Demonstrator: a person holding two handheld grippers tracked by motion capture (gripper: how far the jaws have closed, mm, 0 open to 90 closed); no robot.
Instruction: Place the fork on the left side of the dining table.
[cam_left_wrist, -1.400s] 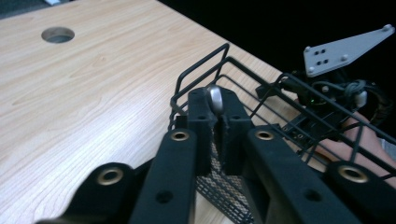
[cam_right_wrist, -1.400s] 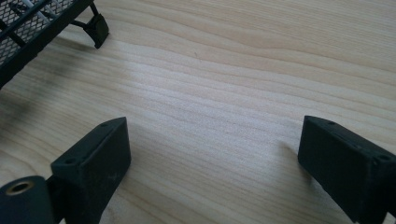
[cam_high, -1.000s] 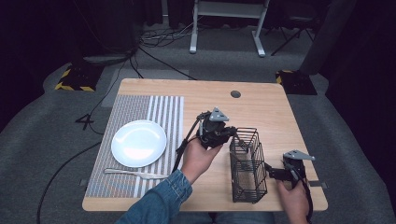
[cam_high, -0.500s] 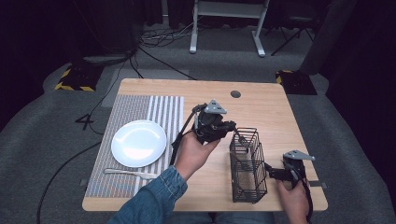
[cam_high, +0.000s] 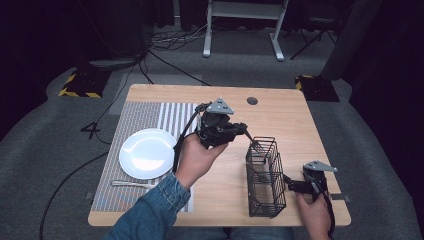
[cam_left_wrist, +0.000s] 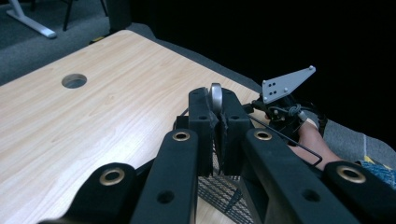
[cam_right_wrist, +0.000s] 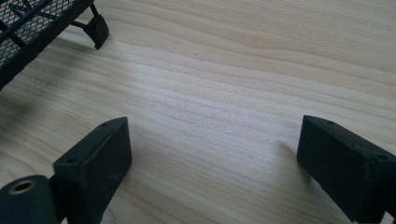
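My left gripper (cam_high: 241, 131) hangs above the near-left top corner of a black wire basket (cam_high: 265, 180), shut on a silver fork (cam_high: 255, 145). The fork's tines point down at the basket's rim. In the left gripper view the fork's rounded handle end (cam_left_wrist: 215, 93) sticks up between the closed pads of the left gripper (cam_left_wrist: 215, 116), with basket mesh (cam_left_wrist: 219, 191) below. My right gripper (cam_high: 290, 184) rests low on the table just right of the basket. Its jaws stand wide apart over bare wood in the right gripper view (cam_right_wrist: 210, 154), holding nothing.
A white plate (cam_high: 147, 152) sits on a striped grey placemat (cam_high: 145, 115) at the table's left, with another silver utensil (cam_high: 132, 184) lying in front of it. The wooden table (cam_high: 300, 125) has a round cable hole (cam_high: 252, 100) near the far edge. A basket foot (cam_right_wrist: 98, 30) is close to the right gripper.
My left gripper has risen and drifted slightly left and away from the basket, carrying the fork with it. The right gripper has stayed put.
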